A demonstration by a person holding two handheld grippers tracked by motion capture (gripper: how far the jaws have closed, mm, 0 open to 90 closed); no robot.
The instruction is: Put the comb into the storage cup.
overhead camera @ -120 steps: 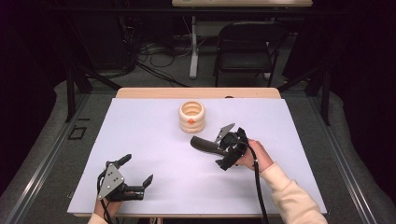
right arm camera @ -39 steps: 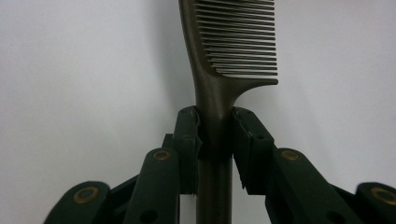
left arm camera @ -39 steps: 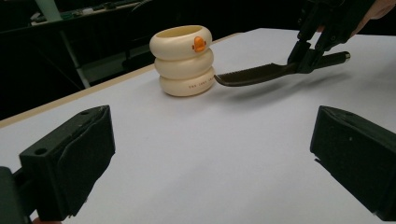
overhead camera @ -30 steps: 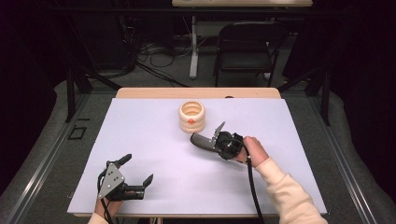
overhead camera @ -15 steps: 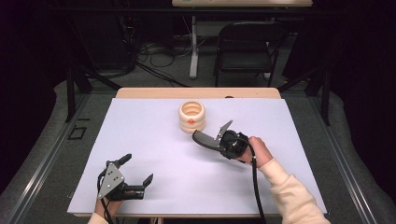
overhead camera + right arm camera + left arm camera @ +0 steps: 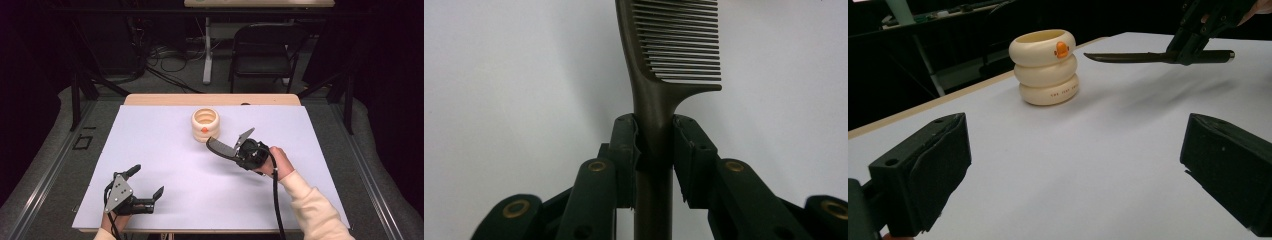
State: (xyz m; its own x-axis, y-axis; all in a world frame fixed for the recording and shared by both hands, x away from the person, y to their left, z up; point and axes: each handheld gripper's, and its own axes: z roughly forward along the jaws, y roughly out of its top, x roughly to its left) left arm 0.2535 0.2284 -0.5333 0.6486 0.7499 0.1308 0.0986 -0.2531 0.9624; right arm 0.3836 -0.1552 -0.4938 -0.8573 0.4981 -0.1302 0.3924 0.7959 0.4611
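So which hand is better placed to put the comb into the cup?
The right: its tongs already grip the comb close beside the cup. The left tongs sit open and far away.

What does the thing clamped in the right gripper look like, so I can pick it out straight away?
On the white table, look just right of the cream ringed holder near the far edge. The right gripper is shut on the handle of a dark comb, held above the surface. Its row of fine teeth sets it apart from the round, pale holder.
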